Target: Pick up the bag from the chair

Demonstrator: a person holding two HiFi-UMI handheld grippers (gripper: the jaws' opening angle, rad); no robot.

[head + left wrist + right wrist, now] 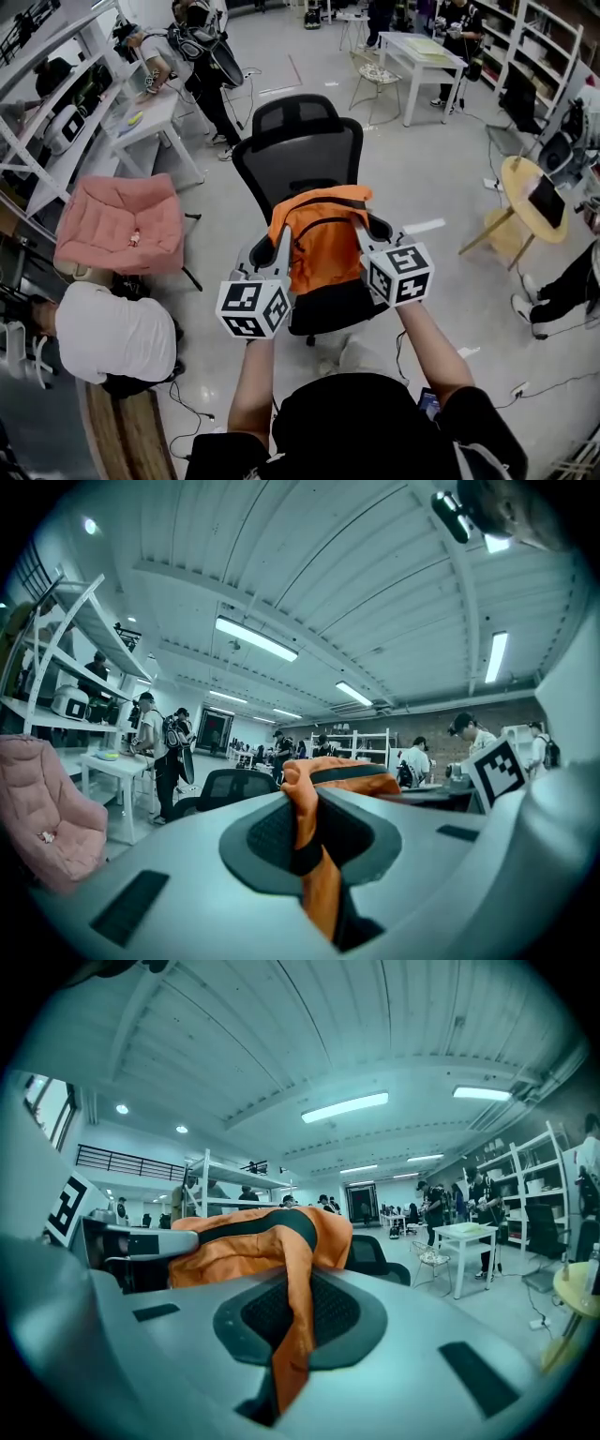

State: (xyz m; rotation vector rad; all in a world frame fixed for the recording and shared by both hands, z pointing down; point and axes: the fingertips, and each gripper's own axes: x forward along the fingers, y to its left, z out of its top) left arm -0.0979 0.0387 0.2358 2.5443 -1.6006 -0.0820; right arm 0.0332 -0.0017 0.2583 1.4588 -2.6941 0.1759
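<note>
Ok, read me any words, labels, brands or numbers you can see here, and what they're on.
No text here can be read.
Marker cubes: black-and-white square patterns only, no letters or digits.
Orange bag: no label or brand shows.
Shelves in the background: any print there is too small to read.

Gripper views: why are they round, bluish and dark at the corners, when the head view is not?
Left gripper view: a wide-angle lens bends the ceiling lights, blackens the corners and tints all teal; the orange strap is close and soft. Right gripper view: same curve and tint. Head view: natural colour, even light, the bag sharp.
</note>
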